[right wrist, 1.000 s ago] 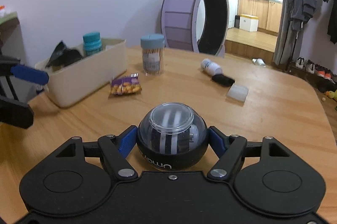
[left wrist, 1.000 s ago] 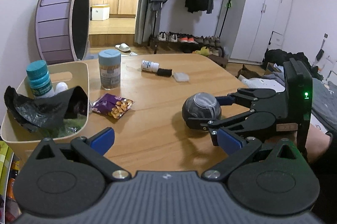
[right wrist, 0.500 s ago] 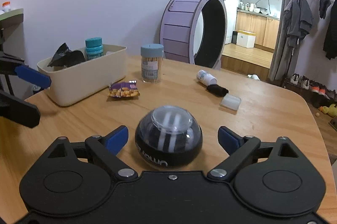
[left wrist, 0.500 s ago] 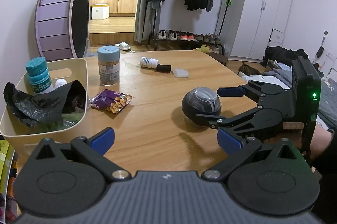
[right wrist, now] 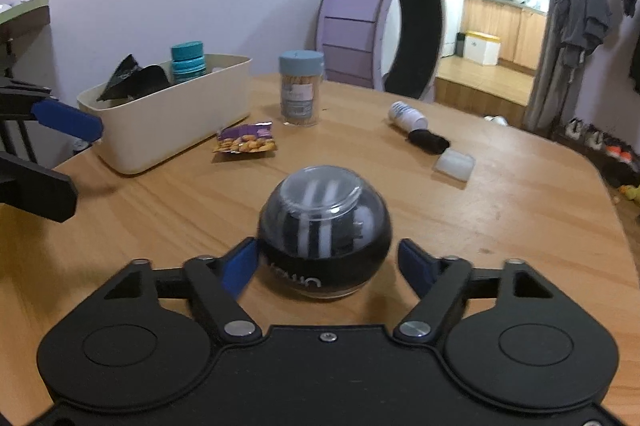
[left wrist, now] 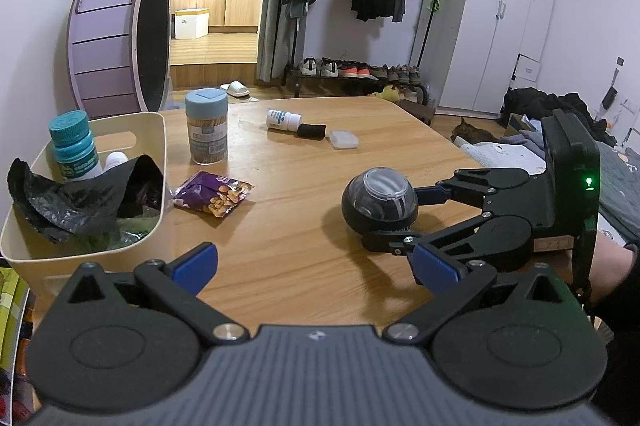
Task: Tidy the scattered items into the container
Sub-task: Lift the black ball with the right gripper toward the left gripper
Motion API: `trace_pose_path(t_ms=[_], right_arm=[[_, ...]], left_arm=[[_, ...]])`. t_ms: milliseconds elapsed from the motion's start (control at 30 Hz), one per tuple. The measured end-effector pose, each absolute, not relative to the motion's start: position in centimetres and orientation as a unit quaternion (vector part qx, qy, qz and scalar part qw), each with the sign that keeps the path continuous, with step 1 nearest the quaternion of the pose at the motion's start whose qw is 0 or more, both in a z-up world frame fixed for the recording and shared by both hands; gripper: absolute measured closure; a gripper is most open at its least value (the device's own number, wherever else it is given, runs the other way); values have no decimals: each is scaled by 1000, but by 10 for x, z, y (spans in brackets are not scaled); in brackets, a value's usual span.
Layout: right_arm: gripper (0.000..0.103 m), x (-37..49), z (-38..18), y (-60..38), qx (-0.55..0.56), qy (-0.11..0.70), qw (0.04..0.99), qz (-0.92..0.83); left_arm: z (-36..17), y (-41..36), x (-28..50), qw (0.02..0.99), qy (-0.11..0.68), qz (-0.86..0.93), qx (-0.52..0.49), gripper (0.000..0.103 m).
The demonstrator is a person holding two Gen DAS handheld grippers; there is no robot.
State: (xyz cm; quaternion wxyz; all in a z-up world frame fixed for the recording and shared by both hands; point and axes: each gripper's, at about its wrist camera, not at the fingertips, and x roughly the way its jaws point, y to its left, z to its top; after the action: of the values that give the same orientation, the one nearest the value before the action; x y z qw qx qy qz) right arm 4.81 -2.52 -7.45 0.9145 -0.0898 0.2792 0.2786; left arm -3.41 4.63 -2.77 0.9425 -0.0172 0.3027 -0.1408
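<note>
Right wrist view has the ball [right wrist: 324,232] sitting on the table [right wrist: 520,218] between the fingers of the right gripper [right wrist: 326,264], whose jaws are closing on it. The left pad [right wrist: 240,266] looks to be at the ball's side, while the right pad [right wrist: 416,266] shows a thin gap, so the grip is not yet firm.

To do this step well, I would let both pads meet the ball at its widest band, below the clear dome, so the round body cannot squirt out toward the far side. Centre the ball first: it sits a little left of the midline. Lift only once both pads press evenly.

Left wrist view shows the same: the ball [left wrist: 379,204] lies right of centre on the table, with the right gripper [left wrist: 404,222] reaching in from the right, one finger on its far side and one on its near side.

The left gripper [left wrist: 314,264] hangs released and empty, near the bin [left wrist: 158,130] at the left. The bin already holds a bottle [left wrist: 74,146] and a black bag [left wrist: 80,200], well apart from the ball.
</note>
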Motion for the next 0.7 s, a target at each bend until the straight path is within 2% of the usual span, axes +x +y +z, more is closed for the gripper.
trace_pose_path(t_ms=[500,633,700], right_arm=[[35,41,-59,-34,-78,270,918,280],[42,39,-49,-40,-66,253,921,288],[42,41,-47,-39,-65,251,921,290]], left_arm=[[-28,49,-35,943,301,-140,-16,0],[-29,51,-35,943,303,-139,-16,0],[-29,50,-36,943,302,-139,-16,0]])
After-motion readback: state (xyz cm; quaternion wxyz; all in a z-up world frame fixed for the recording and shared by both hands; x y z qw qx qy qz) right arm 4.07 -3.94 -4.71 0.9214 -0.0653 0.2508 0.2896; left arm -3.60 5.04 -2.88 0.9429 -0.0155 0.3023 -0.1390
